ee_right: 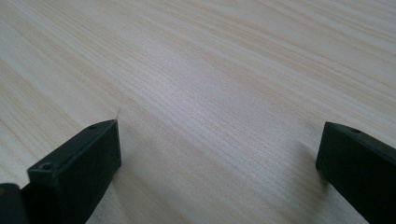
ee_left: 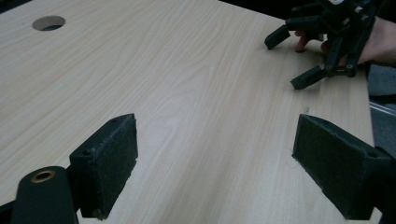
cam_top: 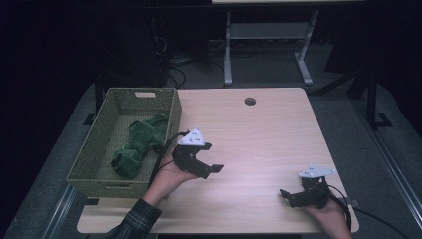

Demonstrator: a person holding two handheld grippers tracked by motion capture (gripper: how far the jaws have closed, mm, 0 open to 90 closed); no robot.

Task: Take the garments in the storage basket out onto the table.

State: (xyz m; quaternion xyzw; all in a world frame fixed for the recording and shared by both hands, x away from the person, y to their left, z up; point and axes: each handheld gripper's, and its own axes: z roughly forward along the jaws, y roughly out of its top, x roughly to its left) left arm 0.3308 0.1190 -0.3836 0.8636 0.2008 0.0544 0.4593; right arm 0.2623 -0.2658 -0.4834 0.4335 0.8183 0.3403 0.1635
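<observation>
The left tool (cam_top: 208, 171) is released, its two padded jaws spread wide with nothing between them; it hovers over the bare wood of the desk (cam_top: 259, 139) just to the right of the basket (cam_top: 94, 149), held by the left hand (cam_top: 166, 180), whose checked sleeve (cam_top: 137, 219) comes in from the bottom edge. In the left gripper view its pads (ee_left: 109, 158) stand well apart above plain wood grain, and farther off the other tool shows against the person's fingers. The right tool (cam_top: 289, 197) is also released, jaws apart and holding nothing, low over the near right corner of the desk in the right hand (cam_top: 331, 216); the right gripper view looks along its jaws at bare wood. Each tool carries a grey three-cornered plate with small dark dots, and no writing on it can be read. No brand or label is legible anywhere. The basket is a green woven one with a cut-out handle in its far wall, sitting at the left edge of the desk, and in it lies a green plush toy (cam_top: 138, 144), slumped lengthwise toward the near right part of the floor, well apart from both tools. A round cable hole (cam_top: 250, 101) sits near the far edge of the desk.
</observation>
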